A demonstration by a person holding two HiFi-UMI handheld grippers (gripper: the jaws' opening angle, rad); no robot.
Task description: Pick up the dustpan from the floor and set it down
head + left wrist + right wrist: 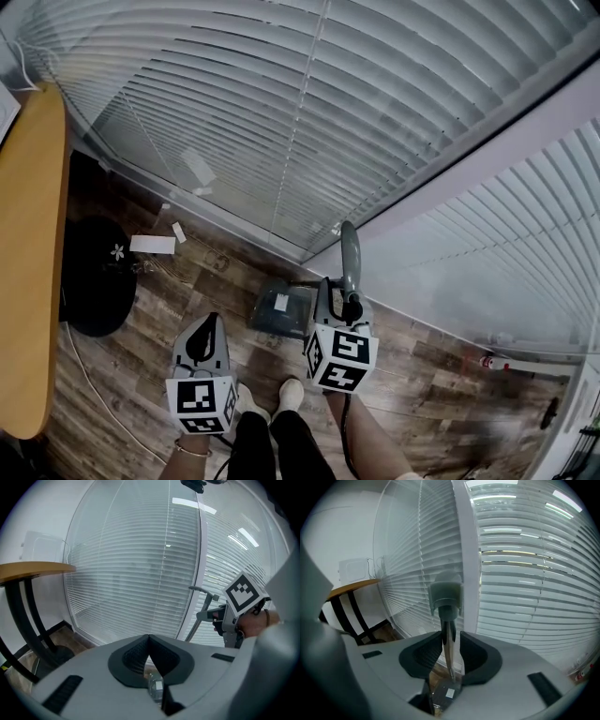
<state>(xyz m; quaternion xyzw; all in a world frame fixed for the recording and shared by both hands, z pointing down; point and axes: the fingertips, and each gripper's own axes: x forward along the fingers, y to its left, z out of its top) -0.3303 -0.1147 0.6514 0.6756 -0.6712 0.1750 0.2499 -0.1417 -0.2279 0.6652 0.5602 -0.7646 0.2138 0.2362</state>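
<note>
- Left gripper: light grey moulded shell; black ribbed pads set in a dark collar; narrow black slots in the casing.
- Rear marker cube: black-and-white squares.
- Right gripper: same build, own cube.
- Black cable beside the right forearm.
- Person: black trousers, white shoes, thin bracelet, forearms unsleeved.

Window blinds, wooden table, paper scraps
</note>
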